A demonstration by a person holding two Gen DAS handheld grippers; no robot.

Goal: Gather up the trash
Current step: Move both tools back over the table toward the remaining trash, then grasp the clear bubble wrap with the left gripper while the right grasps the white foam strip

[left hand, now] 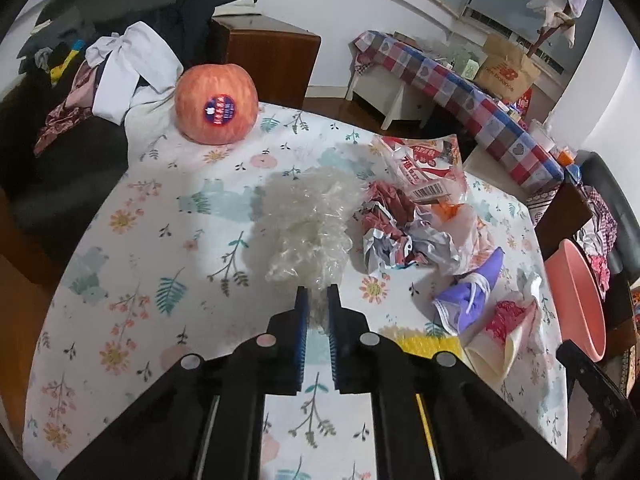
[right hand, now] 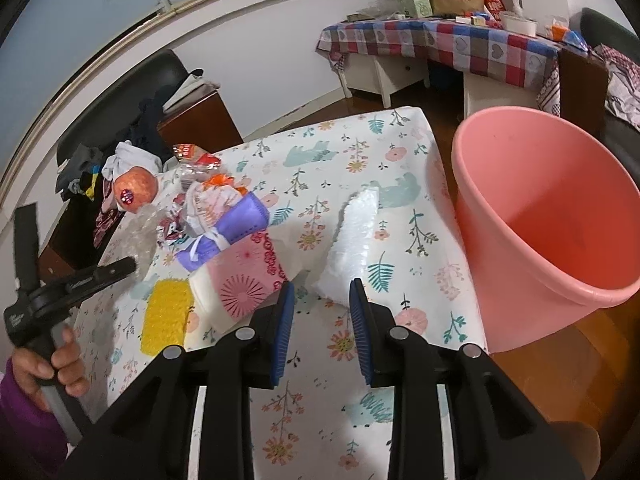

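Left gripper [left hand: 317,300] is pinched on the near edge of the clear plastic wrap [left hand: 308,232] w/ the rest bunched ahead on the table [left hand: 168,216]; lift slow so it doesn't slip. Right gripper [right hand: 322,294] is spread wide, holding nothing, white wrapper [right hand: 354,236] just ahead btwn the tips, pink bin [right hand: 560,216] to its right

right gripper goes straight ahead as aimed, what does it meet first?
Probably the white foam scrap: it lies just past the open right gripper, in line with the gap. Depth is unclear; the pink bucket sits off to the right.

black hand-held gripper [right hand: 322,292], blue pads [right hand: 283,336], purple sleeve [right hand: 24,412].
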